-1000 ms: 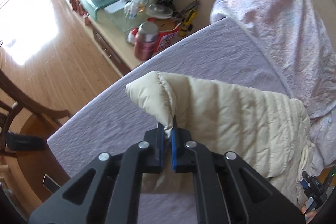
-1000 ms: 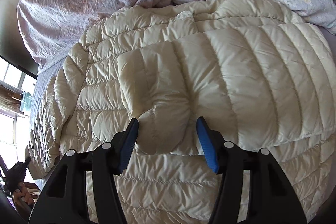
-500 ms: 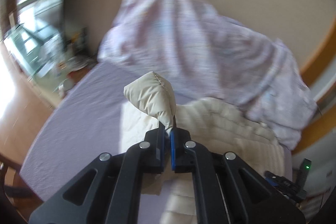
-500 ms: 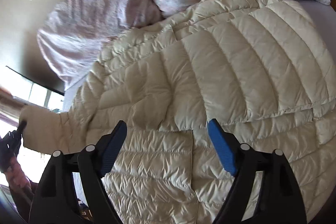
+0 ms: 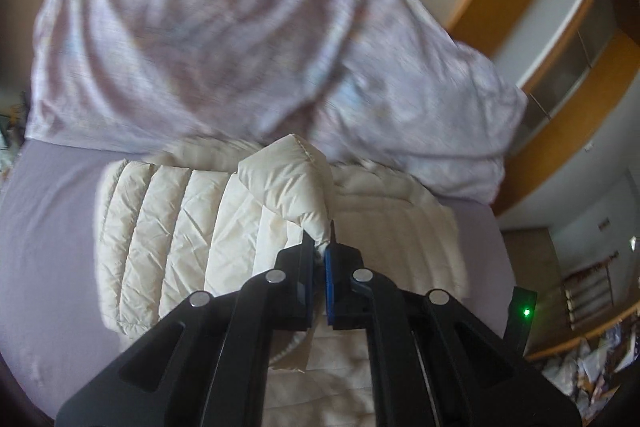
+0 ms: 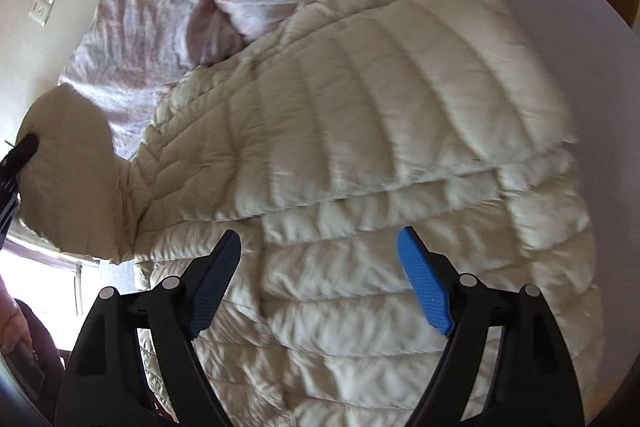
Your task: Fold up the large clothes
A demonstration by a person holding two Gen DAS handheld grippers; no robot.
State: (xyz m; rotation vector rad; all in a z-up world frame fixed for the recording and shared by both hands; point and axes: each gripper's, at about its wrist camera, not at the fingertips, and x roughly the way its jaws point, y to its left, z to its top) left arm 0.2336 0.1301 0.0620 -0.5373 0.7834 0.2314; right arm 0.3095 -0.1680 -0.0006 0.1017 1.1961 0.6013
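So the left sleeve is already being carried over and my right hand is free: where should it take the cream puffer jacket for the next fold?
Probably the jacket's free edge beside the bare sheet, near its lower corner. It lies flat there with nothing on it, so the open right gripper can come in from the sheet side, low, one finger sliding under. The left gripper is pinching the sleeve.

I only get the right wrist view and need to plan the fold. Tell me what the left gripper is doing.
Observer: The left gripper is shut on the sleeve tip.
Operator: Say where that sleeve is.
Observer: It is lifted above the middle of the jacket, which lies flat on the bed.
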